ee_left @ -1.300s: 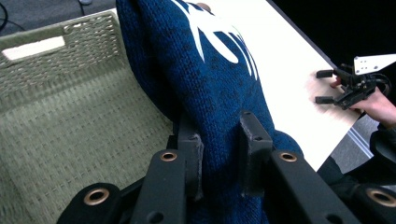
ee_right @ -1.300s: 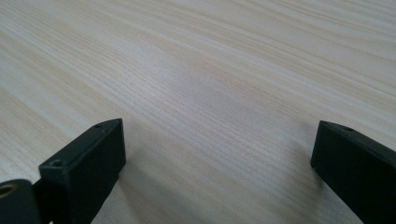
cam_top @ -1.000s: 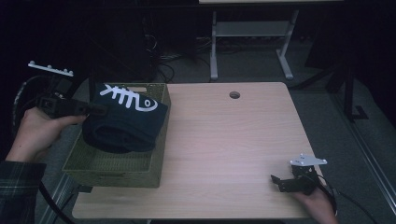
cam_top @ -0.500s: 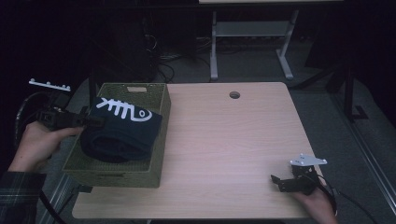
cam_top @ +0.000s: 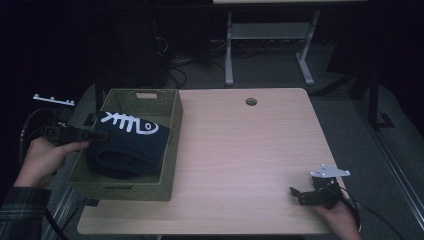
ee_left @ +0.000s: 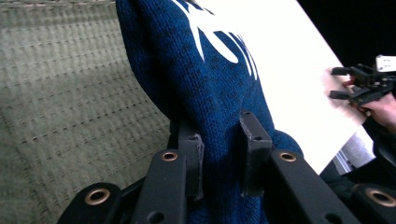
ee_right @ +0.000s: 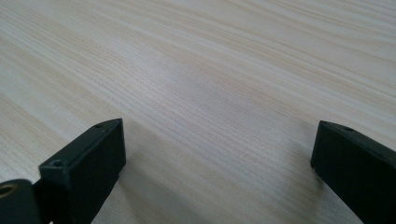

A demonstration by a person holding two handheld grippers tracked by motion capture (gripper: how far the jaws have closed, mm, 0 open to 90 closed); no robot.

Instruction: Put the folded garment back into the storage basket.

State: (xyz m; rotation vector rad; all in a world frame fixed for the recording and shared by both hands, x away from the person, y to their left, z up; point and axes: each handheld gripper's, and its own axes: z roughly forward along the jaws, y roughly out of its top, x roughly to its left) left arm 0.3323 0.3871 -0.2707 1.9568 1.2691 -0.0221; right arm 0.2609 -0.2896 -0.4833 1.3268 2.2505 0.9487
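Observation:
A folded dark blue knit garment (cam_top: 129,145) with a white fishbone pattern lies in the olive woven basket (cam_top: 170,150) at the table's left. My left gripper (cam_top: 90,136) reaches in from the basket's left side and is shut on the garment's edge. In the left gripper view both black pads press into the blue knit (ee_left: 219,140), with the basket wall (ee_left: 70,107) to the left. My right gripper (cam_top: 296,195) rests low at the table's near right corner. Its jaws stand wide apart over bare wood in the right gripper view (ee_right: 217,163), with nothing between them.
The light wooden table (cam_top: 250,150) has a round cable hole (cam_top: 251,101) near its far edge. A white desk frame (cam_top: 270,35) stands on the dark floor behind. The other hand with its gripper (ee_left: 362,86) shows far off in the left gripper view.
My left gripper has come down and toward the near left with the garment, which has sunk from above the basket rim down into the basket. The right gripper has stayed put.

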